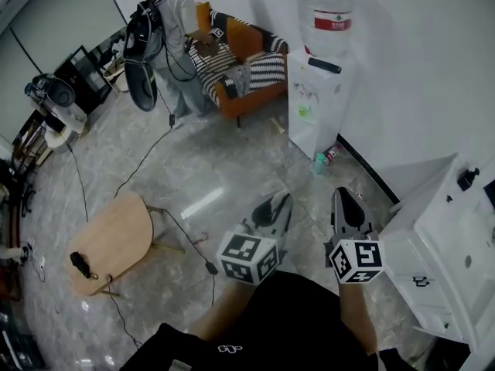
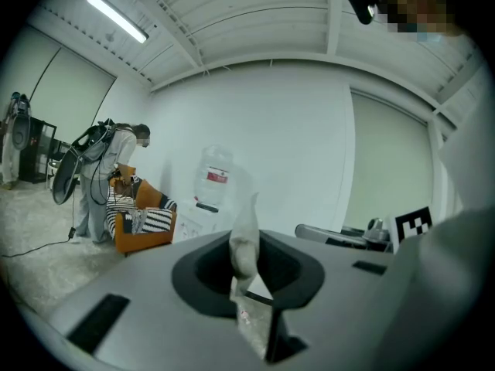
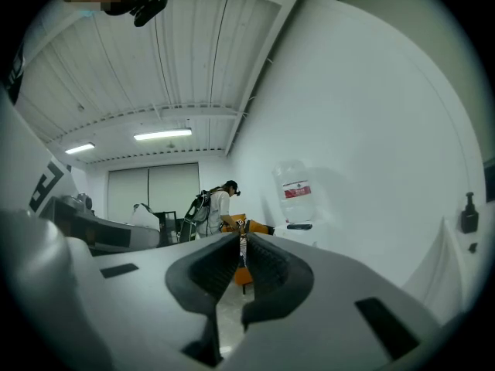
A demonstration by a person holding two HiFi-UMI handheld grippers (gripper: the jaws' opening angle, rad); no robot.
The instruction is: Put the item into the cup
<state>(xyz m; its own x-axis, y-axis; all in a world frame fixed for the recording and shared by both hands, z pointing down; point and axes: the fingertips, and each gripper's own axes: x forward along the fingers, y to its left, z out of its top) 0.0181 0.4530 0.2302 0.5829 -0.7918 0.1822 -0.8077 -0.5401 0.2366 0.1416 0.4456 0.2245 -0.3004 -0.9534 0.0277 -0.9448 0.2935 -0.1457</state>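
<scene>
Held aloft, the left gripper point(image 1: 280, 202) pinches a pale, crumpled plastic-looking strip point(image 2: 245, 238) between closed fingers. The right gripper point(image 3: 241, 246) is all but closed and empty. With no cup visible, finding one likely comes next.

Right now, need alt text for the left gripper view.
The left gripper has its jaws closed on a pale crumpled item that sticks up between them. Behind it, a person bends over an orange armchair beside a water dispenser against a white wall.
</scene>
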